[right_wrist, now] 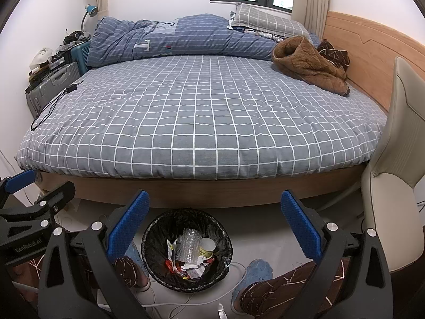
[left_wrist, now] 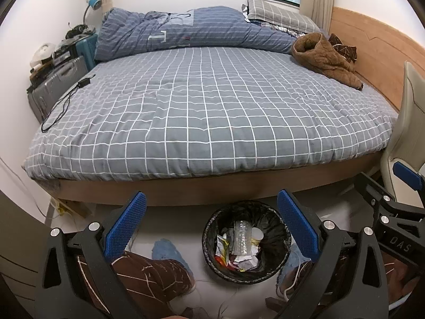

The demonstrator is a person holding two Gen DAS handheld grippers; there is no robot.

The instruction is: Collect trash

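hovering over full bin point(left_wrist: 247, 242), bed point(left_wrist: 212, 101) ahead, chair point(right_wrist: 393, 186) right.

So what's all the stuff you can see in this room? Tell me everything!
Trash bin: one, black liner, on the floor at the bed's foot, holding wrappers, a clear plastic bottle and a cup.
Bed: one, grey check cover.
Duvet: one, blue striped, bunched at the far end.
Pillow: one, grey check, under the window.
Jacket: one, brown, on the bed by the headboard.
Charger cable: one, black, bed's left edge.
Suitcases: one grey, one teal, left of the bed.
Lamp: one, blue, far left corner.
Chair: one, beige, right.
Slippers: two, blue, on the person's feet.
Left gripper: open, empty.
Right gripper: open, empty.
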